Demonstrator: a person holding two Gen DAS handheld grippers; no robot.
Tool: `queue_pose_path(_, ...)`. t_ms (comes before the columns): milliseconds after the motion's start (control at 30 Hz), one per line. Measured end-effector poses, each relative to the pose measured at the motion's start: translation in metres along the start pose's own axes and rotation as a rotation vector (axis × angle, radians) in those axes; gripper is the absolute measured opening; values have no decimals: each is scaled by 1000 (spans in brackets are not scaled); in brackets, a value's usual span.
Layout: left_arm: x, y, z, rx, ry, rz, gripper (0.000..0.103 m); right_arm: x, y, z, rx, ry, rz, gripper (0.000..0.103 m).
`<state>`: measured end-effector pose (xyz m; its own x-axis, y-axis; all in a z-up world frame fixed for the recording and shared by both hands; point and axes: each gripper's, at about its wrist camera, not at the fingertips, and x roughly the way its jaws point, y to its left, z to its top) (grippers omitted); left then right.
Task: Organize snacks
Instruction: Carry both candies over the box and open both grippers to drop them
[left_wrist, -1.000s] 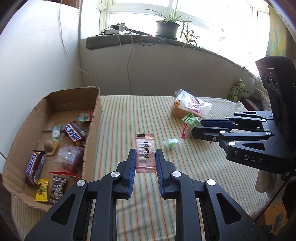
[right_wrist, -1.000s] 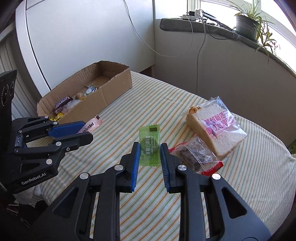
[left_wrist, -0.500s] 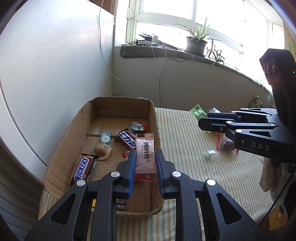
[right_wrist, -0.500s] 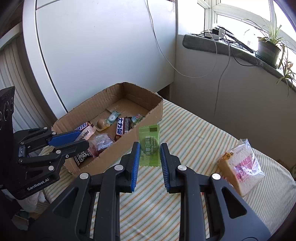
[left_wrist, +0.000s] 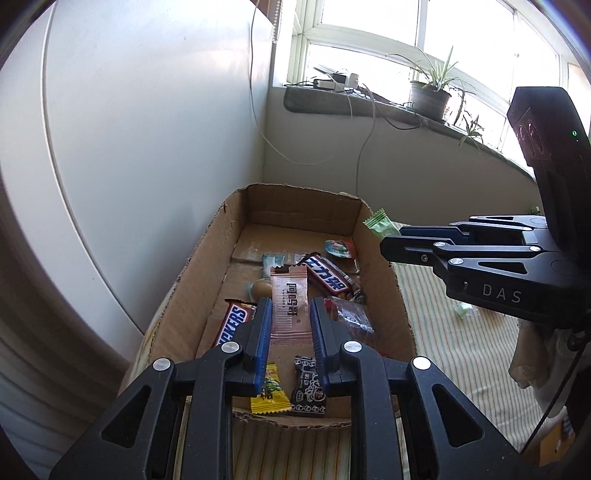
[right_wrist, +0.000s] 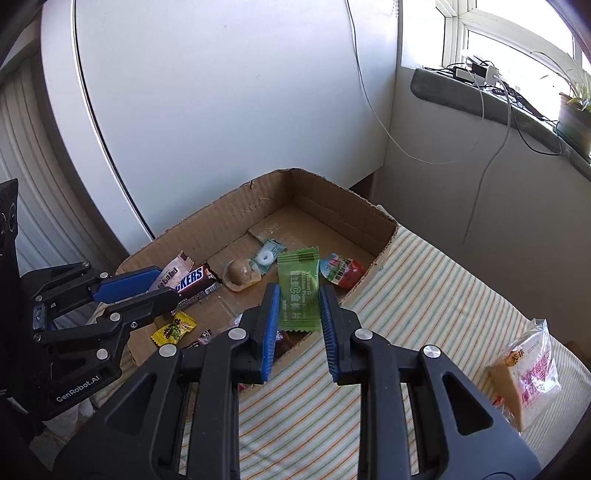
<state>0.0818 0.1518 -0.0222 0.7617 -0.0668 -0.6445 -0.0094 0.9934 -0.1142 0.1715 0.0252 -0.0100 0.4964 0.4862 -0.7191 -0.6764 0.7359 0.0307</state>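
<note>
The cardboard box (right_wrist: 332, 206) sat on the striped table (right_wrist: 443, 295). L gripper (left_wrist: 290, 314) was over the box, squeezing a pink snack pack (left_wrist: 290, 302) betw. its blue pads. R gripper (right_wrist: 299, 306) was over the box's near wall, pinching a green snack pack (right_wrist: 298, 284). Inside the box lay a Snickers bar (right_wrist: 192, 277), a yellow candy (right_wrist: 173, 328) & more. A bread bag (right_wrist: 524, 373) lay on the table, well apart from the box.

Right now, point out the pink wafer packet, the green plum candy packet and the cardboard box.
pink wafer packet (left_wrist: 289, 302), left wrist view, middle of the printed face.
green plum candy packet (right_wrist: 298, 290), right wrist view, centre of the green wrapper.
cardboard box (right_wrist: 236, 206), right wrist view, inner face of the far wall.
</note>
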Motion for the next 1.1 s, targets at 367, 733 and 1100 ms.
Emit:
queue_pose_path(367,2,4,-4,-15,5,3,19,20,13,4,-22,31,29,23)
queue_pose_path(733,1,4,-3,-17,2,9,20,23,15,4,-27,30,32,23)
queue_pose_path(1100,-2,4,-2,-25,-10,35,49,12,13,4,-36,-5,-5,68)
